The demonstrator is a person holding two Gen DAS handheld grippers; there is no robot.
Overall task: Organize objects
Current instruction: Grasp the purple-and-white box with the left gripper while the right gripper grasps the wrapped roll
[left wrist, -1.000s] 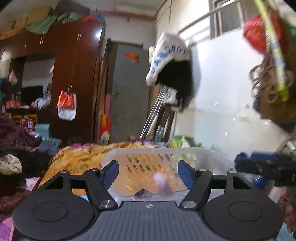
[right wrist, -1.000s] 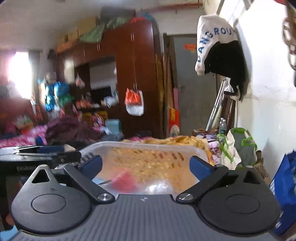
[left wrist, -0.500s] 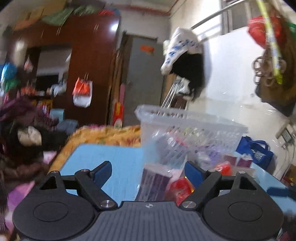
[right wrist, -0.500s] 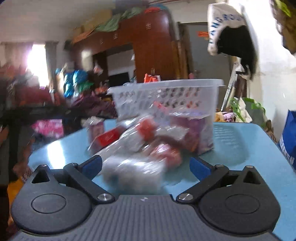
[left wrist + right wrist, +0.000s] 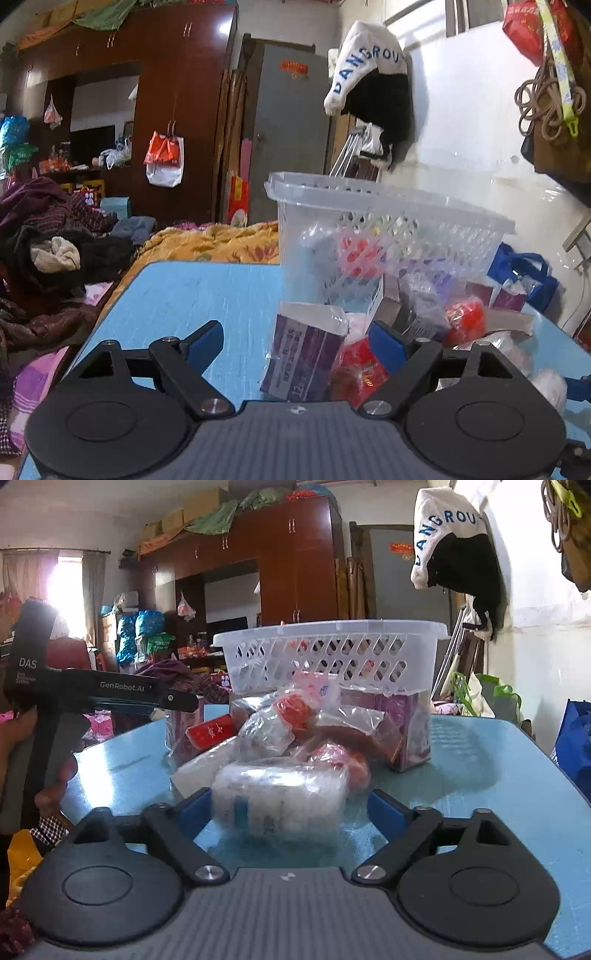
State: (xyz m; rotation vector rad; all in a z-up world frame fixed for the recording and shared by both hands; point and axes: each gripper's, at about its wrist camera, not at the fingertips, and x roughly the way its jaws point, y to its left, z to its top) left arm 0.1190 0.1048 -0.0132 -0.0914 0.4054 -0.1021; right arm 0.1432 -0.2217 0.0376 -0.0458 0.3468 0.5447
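Left wrist view: the left tool stands open over the blue table. Its jaws opened a little during the past second, and a purple box in clear wrap stands upright between them, untouched, with a red packet beside it. Behind, a white latticed plastic basket sits upright toward the table's far edge. A second ago this view looked down into the basket; now it faces the pile at table level.

Right wrist view: the right tool has just been narrowing. A white roll in crinkled clear plastic lies between its fingers, long axis crosswise; the left blue pad seems to meet it, while a gap shows at the right. More wrapped packets are heaped behind it, in front of the basket
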